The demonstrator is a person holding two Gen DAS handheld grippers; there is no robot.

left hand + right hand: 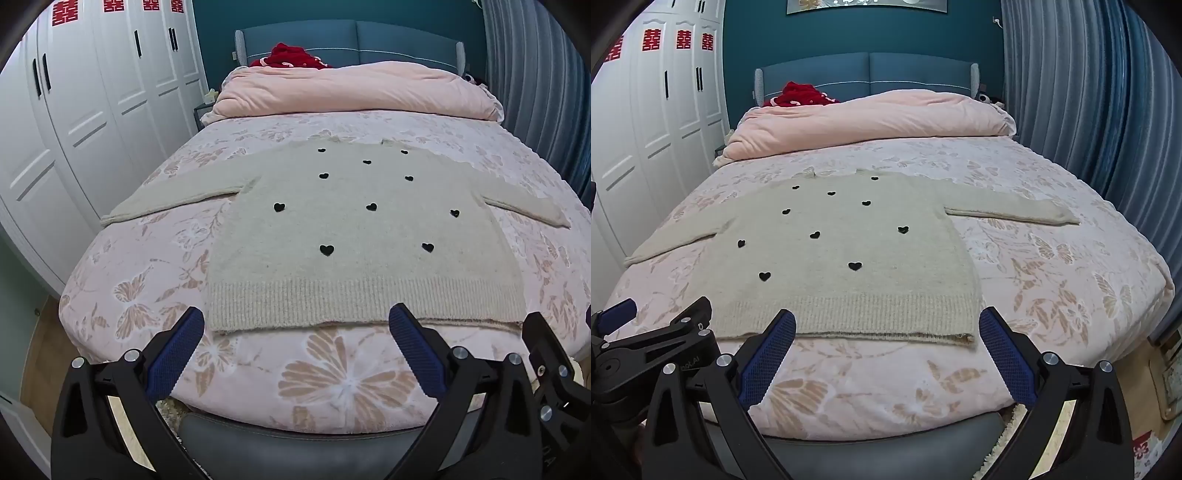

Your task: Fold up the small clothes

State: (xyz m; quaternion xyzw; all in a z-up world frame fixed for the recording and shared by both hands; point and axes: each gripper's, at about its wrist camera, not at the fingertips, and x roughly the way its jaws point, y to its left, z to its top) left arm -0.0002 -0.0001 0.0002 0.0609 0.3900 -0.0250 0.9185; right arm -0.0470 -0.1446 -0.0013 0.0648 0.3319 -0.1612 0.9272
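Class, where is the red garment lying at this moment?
In both views the red garment lies at the far end of the bed, left of centre, behind the pink duvet and against the blue headboard.

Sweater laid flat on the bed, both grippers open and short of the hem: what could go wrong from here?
1. The sweater is thick and fuzzy on a plush blanket; fingers pinching at the hem might catch the blanket too.
2. Both sleeves are spread wide; one could trail or bunch during a fold.
3. The grippers sit side by side, so the left gripper and right gripper might collide.
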